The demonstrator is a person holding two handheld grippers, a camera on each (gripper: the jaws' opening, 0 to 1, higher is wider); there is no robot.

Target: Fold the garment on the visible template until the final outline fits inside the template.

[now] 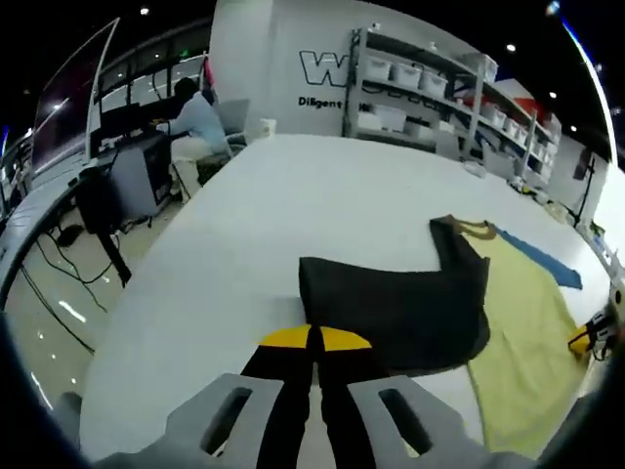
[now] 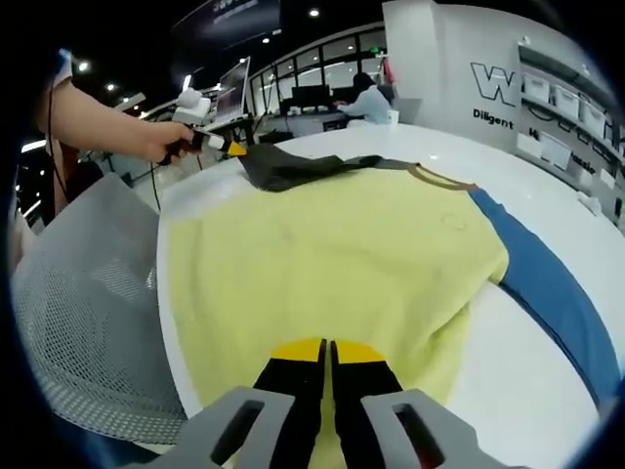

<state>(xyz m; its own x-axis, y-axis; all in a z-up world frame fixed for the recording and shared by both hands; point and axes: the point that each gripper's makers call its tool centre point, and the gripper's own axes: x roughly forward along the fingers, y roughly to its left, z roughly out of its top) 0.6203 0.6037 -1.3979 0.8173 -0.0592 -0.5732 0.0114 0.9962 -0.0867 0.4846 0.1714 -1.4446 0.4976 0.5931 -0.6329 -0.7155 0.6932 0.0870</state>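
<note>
Left gripper view has your left tongs [image 1: 314,344] at the bottom, jaws pressed together with the yellow tips meeting at the edge of the dark fold [image 1: 400,318] of the shirt [image 1: 518,332]; the cloth seems pinched between them, though the grip itself is hidden under the tips. From here you see the dark part doubled over the yellow body, the collar [image 1: 476,230] at the far end, and a blue strip [image 1: 542,259] running along the far side, all on the white table [image 1: 244,234]. Far off, a person [image 1: 195,122] sits at a desk, and shelves [image 1: 439,83] line the wall. Right gripper view gives you the other side: your right tongs [image 2: 327,350] sit closed low on the yellow body [image 2: 322,264], tips together on the cloth, and whether they grip it you can't tell. Across the shirt, your hand [image 2: 146,142] holds the left tongs [image 2: 234,149] at the dark fold [image 2: 293,168]. A mesh chair [image 2: 88,293] stands beside the table [image 2: 547,176].
</note>
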